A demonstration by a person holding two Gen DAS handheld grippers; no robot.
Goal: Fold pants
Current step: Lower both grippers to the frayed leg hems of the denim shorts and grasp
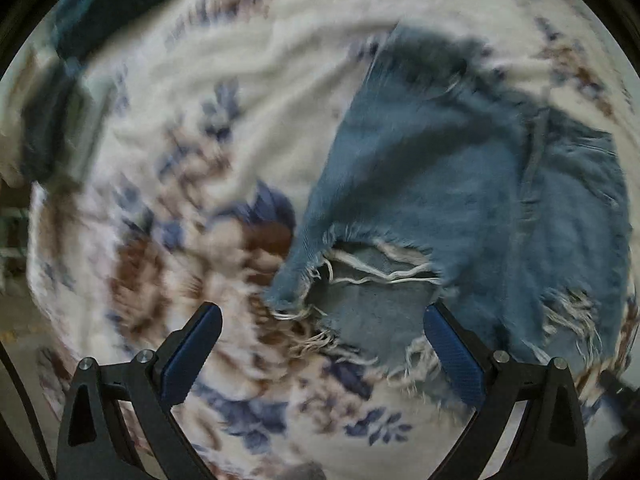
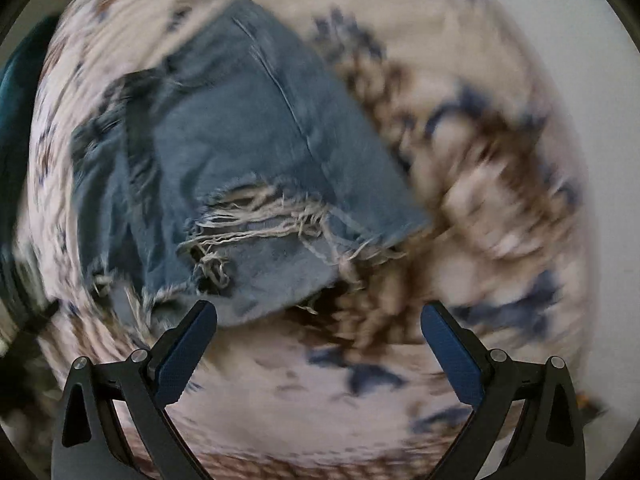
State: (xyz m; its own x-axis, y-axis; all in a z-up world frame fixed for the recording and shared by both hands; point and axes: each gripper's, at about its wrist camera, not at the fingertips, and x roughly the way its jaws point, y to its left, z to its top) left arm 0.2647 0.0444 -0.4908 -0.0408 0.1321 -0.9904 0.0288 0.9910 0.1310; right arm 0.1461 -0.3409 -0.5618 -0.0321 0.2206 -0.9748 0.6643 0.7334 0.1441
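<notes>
The pants are blue ripped jeans [image 1: 460, 168], lying folded in a loose pile on a white floral bedcover [image 1: 240, 72]. Frayed white threads hang at their torn openings. My left gripper [image 1: 322, 320] is open and empty, just above the jeans' near frayed edge. In the right wrist view the jeans [image 2: 248, 140] lie ahead and to the left. My right gripper [image 2: 318, 318] is open and empty, with its left finger [image 2: 188, 344] near the jeans' near edge. Both views are blurred by motion.
The floral bedcover [image 2: 500, 200] fills most of both views. A dark teal object [image 1: 116, 4] lies at the top left of the left wrist view. A dark shape [image 2: 16, 92] shows at the left edge of the right wrist view.
</notes>
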